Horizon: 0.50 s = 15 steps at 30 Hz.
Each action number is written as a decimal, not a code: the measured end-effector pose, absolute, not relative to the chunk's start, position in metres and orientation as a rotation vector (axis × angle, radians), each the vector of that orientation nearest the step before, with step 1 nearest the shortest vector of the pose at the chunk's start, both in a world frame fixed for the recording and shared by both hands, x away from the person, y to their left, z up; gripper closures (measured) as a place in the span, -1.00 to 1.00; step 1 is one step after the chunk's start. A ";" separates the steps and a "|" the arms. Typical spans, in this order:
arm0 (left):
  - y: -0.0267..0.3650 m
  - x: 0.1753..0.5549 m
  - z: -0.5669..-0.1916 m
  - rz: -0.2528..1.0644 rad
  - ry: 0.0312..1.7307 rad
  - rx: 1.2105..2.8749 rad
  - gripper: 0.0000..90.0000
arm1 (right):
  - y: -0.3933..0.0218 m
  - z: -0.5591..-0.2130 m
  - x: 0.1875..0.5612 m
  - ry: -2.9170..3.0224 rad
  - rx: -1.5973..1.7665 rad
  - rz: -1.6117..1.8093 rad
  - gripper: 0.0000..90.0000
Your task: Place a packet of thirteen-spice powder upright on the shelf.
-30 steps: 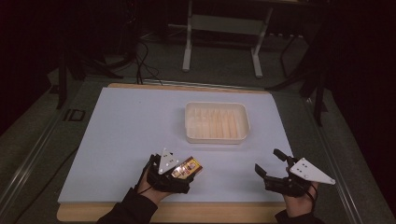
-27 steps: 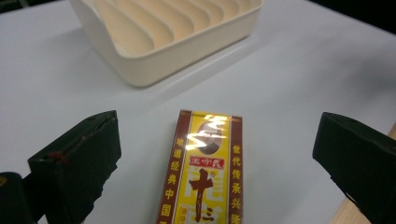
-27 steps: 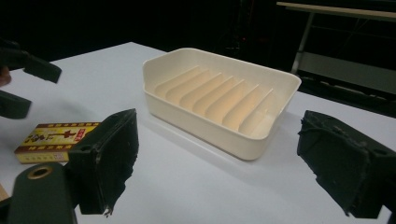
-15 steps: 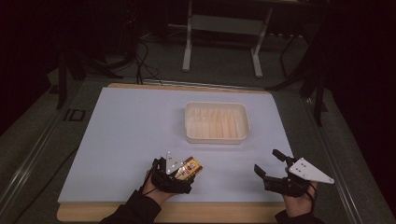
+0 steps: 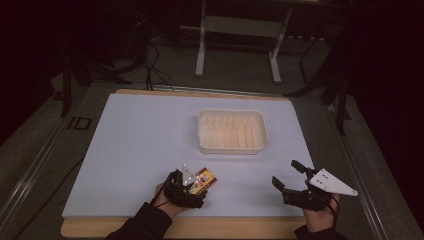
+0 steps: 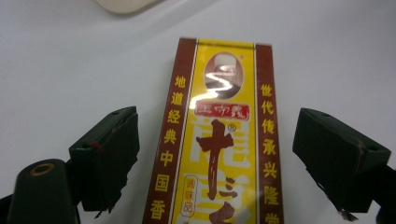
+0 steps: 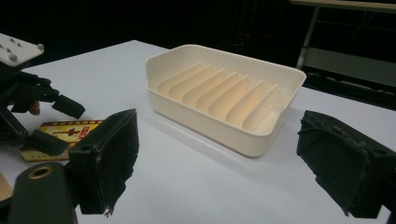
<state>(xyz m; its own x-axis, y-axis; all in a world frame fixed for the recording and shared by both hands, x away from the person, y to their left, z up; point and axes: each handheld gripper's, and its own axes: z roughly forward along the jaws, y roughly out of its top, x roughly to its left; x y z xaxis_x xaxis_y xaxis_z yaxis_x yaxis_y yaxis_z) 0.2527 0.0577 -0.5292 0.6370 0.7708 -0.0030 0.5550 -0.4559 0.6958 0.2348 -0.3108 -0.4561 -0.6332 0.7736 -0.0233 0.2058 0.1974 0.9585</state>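
Observation:
A flat yellow-and-brown packet (image 5: pixel 207 178) printed with Chinese characters lies on the pale mat near the front edge. My left gripper (image 5: pixel 199 187) is lowered over the packet (image 6: pixel 219 93), which lies lengthwise between the jaws. The left gripper (image 6: pixel 217 156) has just been closing, but a gap remains on each side and the pads do not touch the packet. My right gripper (image 5: pixel 286 173) rests open at the front right with nothing between its jaws. In the right gripper view (image 7: pixel 217 158) it faces a cream ribbed tray (image 7: pixel 210 123), and the left gripper (image 7: pixel 60 125) shows over the packet (image 7: pixel 79 127).
The cream tray (image 5: pixel 201 131) stands empty right of the mat's middle, and its corner (image 6: pixel 123 4) shows beyond the packet. The pale mat (image 5: pixel 135 140) lies on a wooden board. Dark floor, cables and a metal stand lie beyond the table.
My left gripper has sunk lower over the packet and its jaws have narrowed around it. The right gripper and the tray have kept still.

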 end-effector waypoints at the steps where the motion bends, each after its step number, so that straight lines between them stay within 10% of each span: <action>1: 0.057 0.253 -0.530 0.407 1.024 2.187 -0.64 | -0.311 -0.456 0.235 1.966 0.910 1.451 -0.72; 15: 0.049 0.254 -0.534 0.451 0.995 2.287 -0.42 | -0.311 -0.457 0.236 1.972 0.916 1.450 -0.71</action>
